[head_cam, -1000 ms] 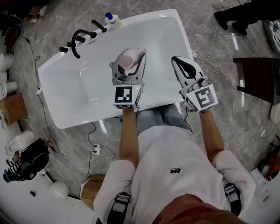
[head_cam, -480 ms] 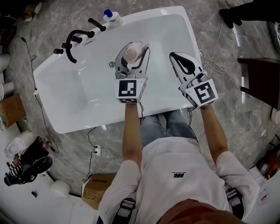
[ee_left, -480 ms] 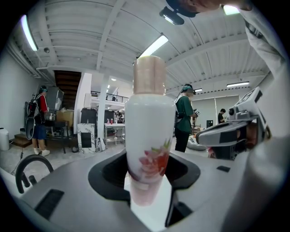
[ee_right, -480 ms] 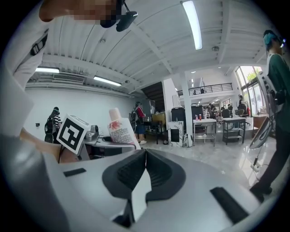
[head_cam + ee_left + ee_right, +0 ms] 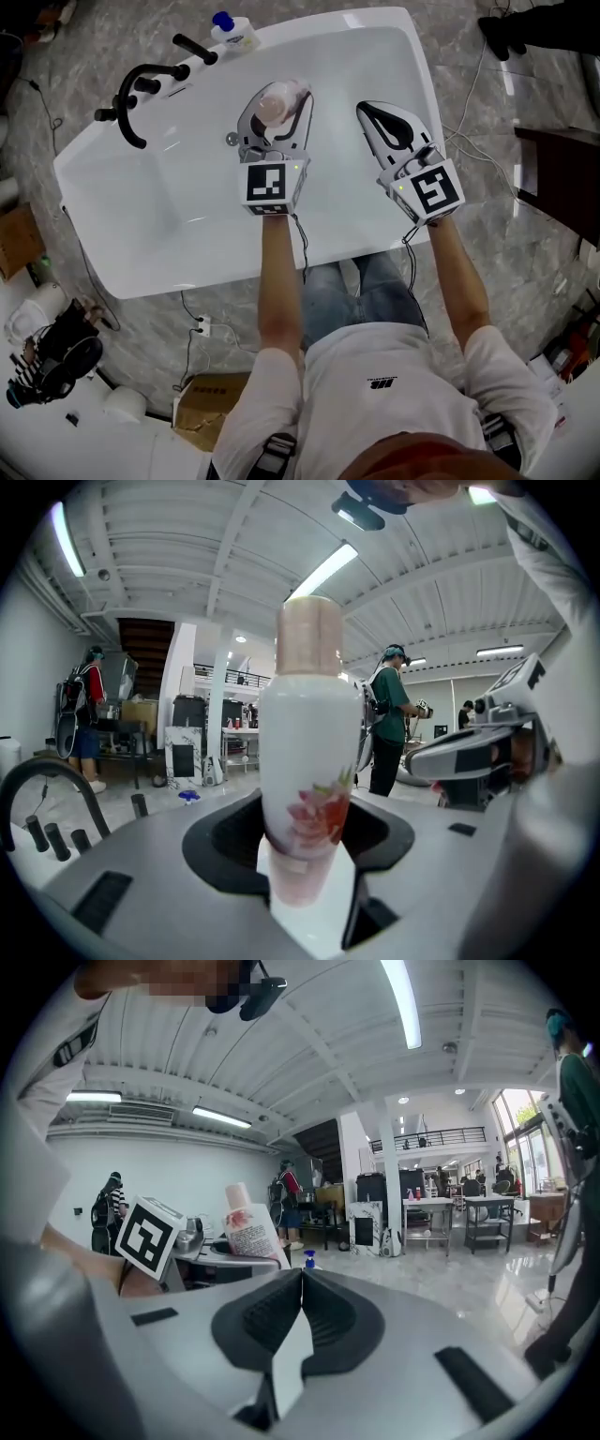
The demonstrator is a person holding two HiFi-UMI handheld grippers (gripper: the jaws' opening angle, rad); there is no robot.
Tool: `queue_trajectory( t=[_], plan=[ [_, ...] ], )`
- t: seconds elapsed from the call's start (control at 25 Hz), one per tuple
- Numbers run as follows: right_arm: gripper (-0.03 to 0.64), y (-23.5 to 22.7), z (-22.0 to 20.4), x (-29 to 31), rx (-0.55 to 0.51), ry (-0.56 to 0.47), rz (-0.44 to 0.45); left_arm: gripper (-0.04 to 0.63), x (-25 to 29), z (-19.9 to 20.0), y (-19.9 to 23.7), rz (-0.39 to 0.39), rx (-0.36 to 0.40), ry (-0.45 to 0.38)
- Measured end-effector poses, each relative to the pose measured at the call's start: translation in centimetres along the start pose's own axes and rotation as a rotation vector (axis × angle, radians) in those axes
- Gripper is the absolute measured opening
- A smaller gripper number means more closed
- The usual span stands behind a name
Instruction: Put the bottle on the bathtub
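Bottle (image 5: 279, 97) clamped upright in left gripper (image 5: 274, 118) above bathtub (image 5: 150, 216); pick flat rim, lower level, then release. Right gripper (image 5: 387, 127) closed, empty.

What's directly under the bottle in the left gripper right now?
The bottle, clamped in the left gripper, hangs over the white bathtub basin, near a small round fitting. The patch of tub directly beneath is covered by the gripper.

Pretty bright, even light overall. Ceiling strip lights (image 5: 323, 569) blow out near top center of left gripper view, small glare streaks on bathtub (image 5: 187, 216) in head view. Both gripper views heavy fisheye w/ black corners, close-up bottle (image 5: 309, 761) a bit soft.
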State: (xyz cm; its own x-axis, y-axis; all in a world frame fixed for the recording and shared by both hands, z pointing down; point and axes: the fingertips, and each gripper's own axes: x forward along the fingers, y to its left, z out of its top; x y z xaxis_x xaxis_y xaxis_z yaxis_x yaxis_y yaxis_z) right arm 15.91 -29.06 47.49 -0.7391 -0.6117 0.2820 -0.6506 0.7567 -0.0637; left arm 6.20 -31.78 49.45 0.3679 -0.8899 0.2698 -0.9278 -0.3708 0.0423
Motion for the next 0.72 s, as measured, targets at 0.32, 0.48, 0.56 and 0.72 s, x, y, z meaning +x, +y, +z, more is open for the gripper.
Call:
queue_trajectory(
  t=[0.32,0.48,0.56,0.72],
  plan=[
    [-0.005,-2.3,-3.4,4.5,-0.027,0.036,-0.012,0.222,3.9,-3.3,3.2,-0.011,0.039,0.006],
    [-0.005,-2.8,-5.0,6.6,-0.045,0.05,0.006,0.224,5.6,-5.3,4.0,-0.021,0.049,0.016],
    [-0.005,-3.1,-5.7,7.7,-0.051,0.049,0.011,0.222,6.5,-6.0,4.4,-0.024,0.051,0.014],
    [-0.005,-3.7,-6.8,9.5,-0.059,0.048,0.02,0.224,7.9,-7.0,5.1,-0.02,0.059,0.013]
  ],
)
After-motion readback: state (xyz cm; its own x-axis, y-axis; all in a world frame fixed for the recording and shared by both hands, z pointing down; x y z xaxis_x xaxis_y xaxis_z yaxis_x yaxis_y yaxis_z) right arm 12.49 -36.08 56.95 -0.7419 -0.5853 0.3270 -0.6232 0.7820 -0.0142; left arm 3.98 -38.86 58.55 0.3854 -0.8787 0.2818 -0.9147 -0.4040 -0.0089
